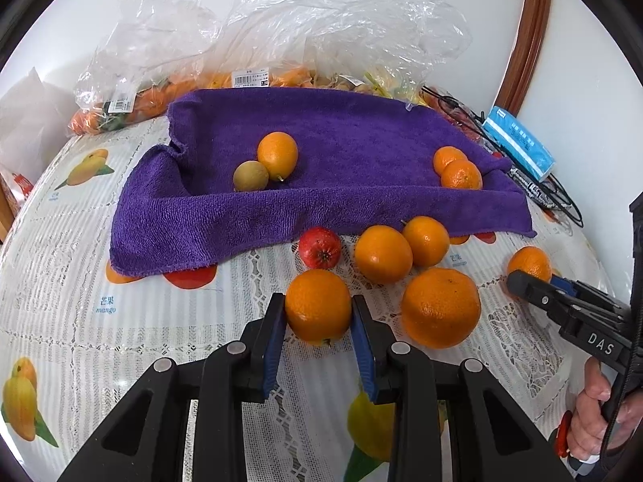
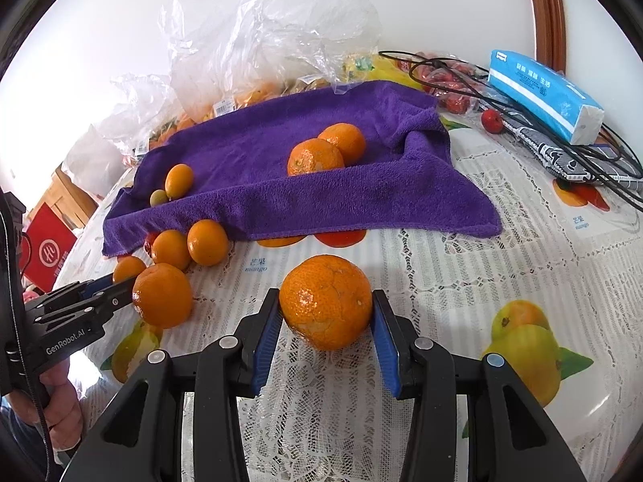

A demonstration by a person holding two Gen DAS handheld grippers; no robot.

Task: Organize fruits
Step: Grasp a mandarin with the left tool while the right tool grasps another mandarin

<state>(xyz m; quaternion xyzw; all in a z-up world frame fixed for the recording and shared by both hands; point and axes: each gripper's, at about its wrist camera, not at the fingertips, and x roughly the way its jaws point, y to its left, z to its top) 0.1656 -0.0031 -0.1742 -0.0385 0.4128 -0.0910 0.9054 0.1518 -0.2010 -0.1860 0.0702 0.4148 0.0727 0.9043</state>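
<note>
My left gripper (image 1: 319, 311) is shut on a smooth orange (image 1: 318, 306) that sits low over the tablecloth. My right gripper (image 2: 326, 305) is shut on a wrinkled mandarin (image 2: 326, 301); it also shows in the left wrist view (image 1: 529, 262). A purple towel (image 1: 321, 184) lies behind, holding an orange (image 1: 278, 154), a green-brown fruit (image 1: 250, 176) and two mandarins (image 1: 458, 168). In front of the towel lie a small red fruit (image 1: 320, 247), two oranges (image 1: 402, 251) and a big orange (image 1: 441, 307).
Clear plastic bags of fruit (image 1: 281, 40) stand behind the towel. A blue tissue pack (image 2: 546, 94), black cables (image 2: 522, 100) and a patterned pouch (image 2: 578, 160) lie at the right. A red box (image 2: 48, 253) sits beyond the table's left edge.
</note>
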